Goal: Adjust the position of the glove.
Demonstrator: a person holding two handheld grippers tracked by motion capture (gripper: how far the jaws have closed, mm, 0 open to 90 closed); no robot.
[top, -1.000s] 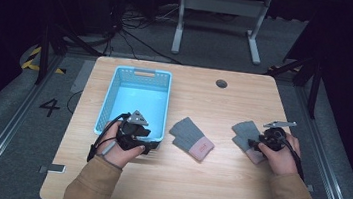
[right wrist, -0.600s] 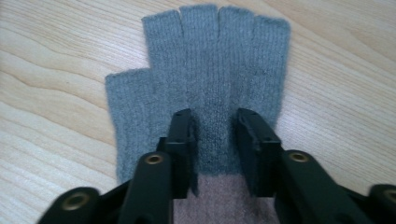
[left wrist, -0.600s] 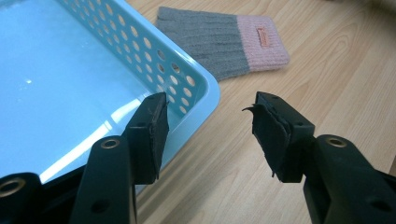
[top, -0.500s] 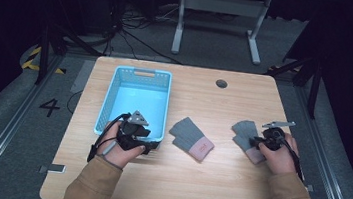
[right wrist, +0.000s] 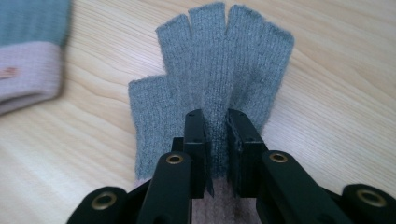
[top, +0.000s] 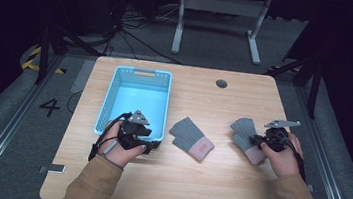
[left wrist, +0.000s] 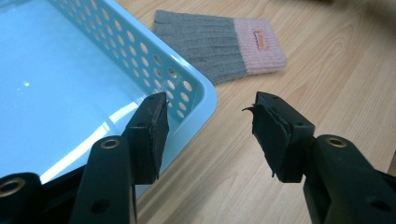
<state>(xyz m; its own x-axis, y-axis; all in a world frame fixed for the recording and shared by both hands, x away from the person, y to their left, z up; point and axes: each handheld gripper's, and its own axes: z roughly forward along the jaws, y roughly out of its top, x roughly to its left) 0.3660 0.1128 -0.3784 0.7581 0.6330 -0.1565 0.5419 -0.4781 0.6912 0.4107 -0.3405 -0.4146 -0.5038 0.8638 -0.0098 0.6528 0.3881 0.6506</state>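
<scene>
Two grey fingerless gloves with pink cuffs lie on the wooden table. My right gripper (right wrist: 216, 126) has just been closing its jaws and is shut on a fold of the right glove (right wrist: 224, 60) near its cuff; the glove's fingers point away from me. In the high view that gripper (top: 258, 141) rests at the right glove (top: 244, 130). The other glove (top: 191, 138) lies flat mid-table. My left gripper (left wrist: 210, 116) is open, its jaws either side of the near corner of the light-blue basket (left wrist: 196, 86), not touching it.
The basket (top: 140, 72) is empty and stands left of centre. The middle glove (left wrist: 219, 42) lies just beyond its near right corner. A round cable hole (top: 221, 83) sits at the back of the table. Bare wood lies in front and behind the gloves.
The right hand has shifted very slightly at the right glove. The left hand, the basket and the middle glove have not moved.
</scene>
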